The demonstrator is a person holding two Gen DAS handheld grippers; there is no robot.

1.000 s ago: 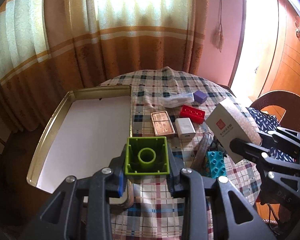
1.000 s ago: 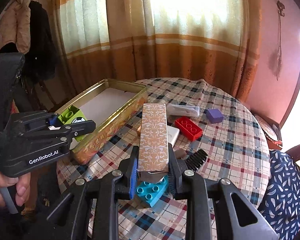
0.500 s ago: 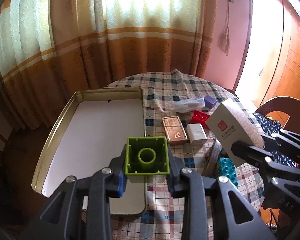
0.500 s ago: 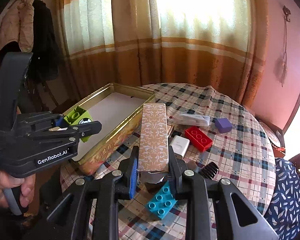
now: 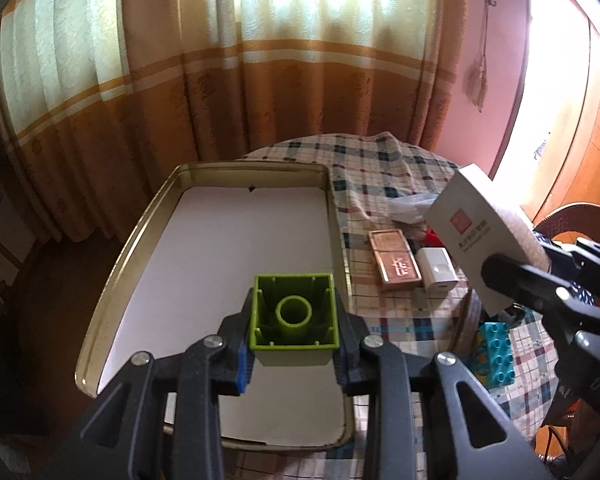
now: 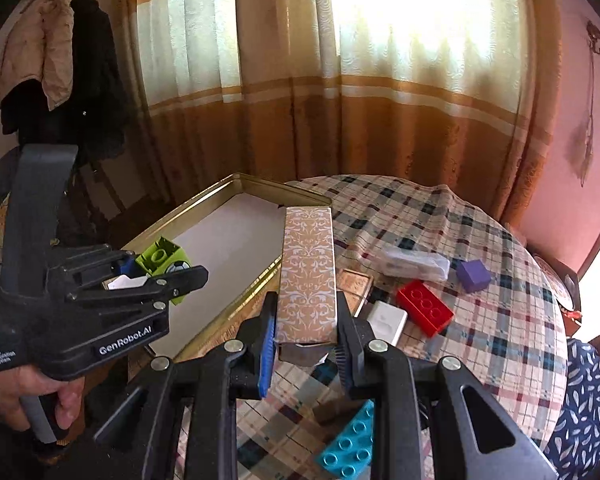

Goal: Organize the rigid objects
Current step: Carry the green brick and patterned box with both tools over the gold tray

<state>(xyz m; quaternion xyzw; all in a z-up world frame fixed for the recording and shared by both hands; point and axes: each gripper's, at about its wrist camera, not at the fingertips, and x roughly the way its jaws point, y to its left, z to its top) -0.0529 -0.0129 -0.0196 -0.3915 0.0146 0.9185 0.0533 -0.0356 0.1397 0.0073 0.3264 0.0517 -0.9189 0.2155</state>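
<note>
Both hands have been drifting over toward the gold tin (image 5: 332, 216). The left gripper (image 5: 294, 344) is clamping a green brick (image 5: 294, 312) above its bare liner; the right gripper (image 6: 306, 344) is pinching a patterned box (image 6: 308, 272). Beyond, red brick (image 6: 424, 307) and purple cube (image 6: 475, 275) are waiting.

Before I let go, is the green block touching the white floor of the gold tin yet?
Apart. In the right wrist view the green block, clamped in the left gripper, hangs clear above the gold tin, with white floor showing beneath it.
</note>
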